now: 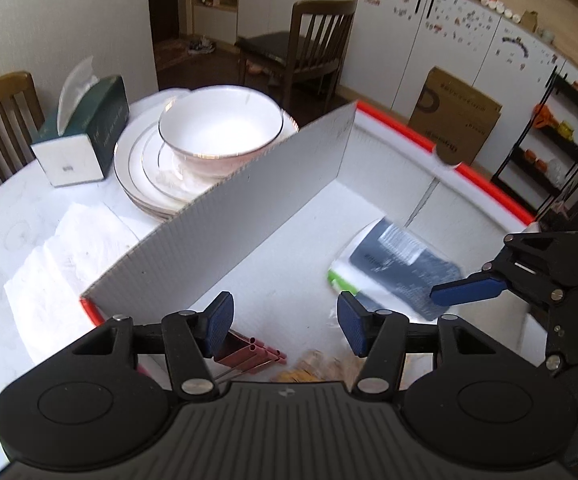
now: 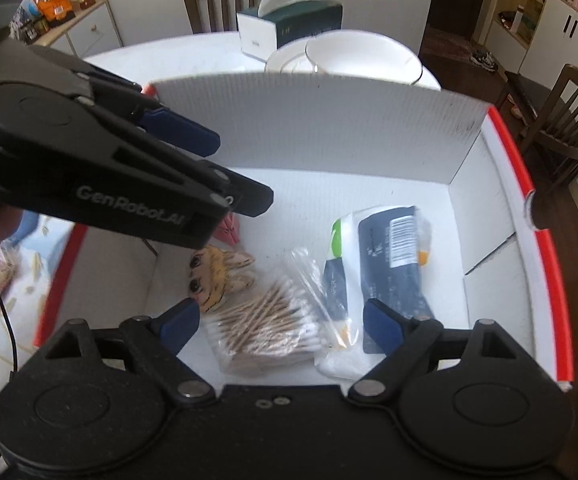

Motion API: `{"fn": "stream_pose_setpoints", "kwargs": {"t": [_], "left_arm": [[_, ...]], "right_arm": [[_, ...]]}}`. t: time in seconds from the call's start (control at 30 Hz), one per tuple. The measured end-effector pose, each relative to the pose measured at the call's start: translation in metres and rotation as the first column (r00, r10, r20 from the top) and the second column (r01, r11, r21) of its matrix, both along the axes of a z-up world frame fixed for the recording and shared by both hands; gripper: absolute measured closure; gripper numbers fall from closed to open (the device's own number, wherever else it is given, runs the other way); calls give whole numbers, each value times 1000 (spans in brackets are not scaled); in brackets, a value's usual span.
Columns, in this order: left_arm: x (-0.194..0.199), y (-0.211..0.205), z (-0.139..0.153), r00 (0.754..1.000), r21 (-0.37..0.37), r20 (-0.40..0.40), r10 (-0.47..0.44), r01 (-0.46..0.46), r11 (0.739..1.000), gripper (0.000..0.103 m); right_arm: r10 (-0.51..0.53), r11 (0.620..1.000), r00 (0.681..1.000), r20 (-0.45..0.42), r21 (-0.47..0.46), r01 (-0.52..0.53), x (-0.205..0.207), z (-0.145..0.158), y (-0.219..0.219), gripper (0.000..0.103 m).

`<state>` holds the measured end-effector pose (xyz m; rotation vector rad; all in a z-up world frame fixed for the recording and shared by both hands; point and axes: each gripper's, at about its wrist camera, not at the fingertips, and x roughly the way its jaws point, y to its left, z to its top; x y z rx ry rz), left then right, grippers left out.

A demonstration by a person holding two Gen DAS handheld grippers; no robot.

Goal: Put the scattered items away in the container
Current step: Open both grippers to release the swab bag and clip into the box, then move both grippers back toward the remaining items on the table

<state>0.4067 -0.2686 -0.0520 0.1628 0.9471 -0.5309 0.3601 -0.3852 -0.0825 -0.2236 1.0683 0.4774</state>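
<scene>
A white corrugated box point(image 1: 249, 220) with a red rim holds the items. Over its near left corner my left gripper point(image 1: 287, 326) hangs open with nothing between its pads. Beneath it lie a bundle of pink tubes point(image 1: 251, 354) and a bag of cotton swabs point(image 1: 317, 368). A dark blue and white packet point(image 1: 401, 264) lies further right. In the right wrist view my right gripper point(image 2: 281, 324) stands open above the swab bag point(image 2: 265, 328), touching nothing. Beside the bag lie a cat-face card point(image 2: 217, 276) and the packet point(image 2: 389, 264). The left gripper point(image 2: 241, 170) crosses the upper left.
Behind the box point(image 2: 309, 128) on the round white table stand a stack of plates point(image 1: 137, 176) with a bowl point(image 1: 221, 124) and a green tissue box point(image 1: 85, 136). A crumpled paper towel point(image 1: 61, 264) lies left of the box. Wooden chairs point(image 1: 309, 40) surround the table.
</scene>
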Motion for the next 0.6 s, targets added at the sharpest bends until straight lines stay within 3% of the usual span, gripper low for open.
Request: {"fn": "stream_pose_setpoints", "kwargs": {"t": [0.27, 0.6], "left_arm": [[-31, 19, 35, 996, -69, 89, -17, 23, 997, 47], [-82, 60, 66, 984, -128, 177, 1, 22, 992, 47]], "right_arm": [[2, 999, 998, 67, 35, -4, -4, 25, -4, 14], [-7, 997, 990, 144, 76, -4, -49, 64, 13, 14]]}}
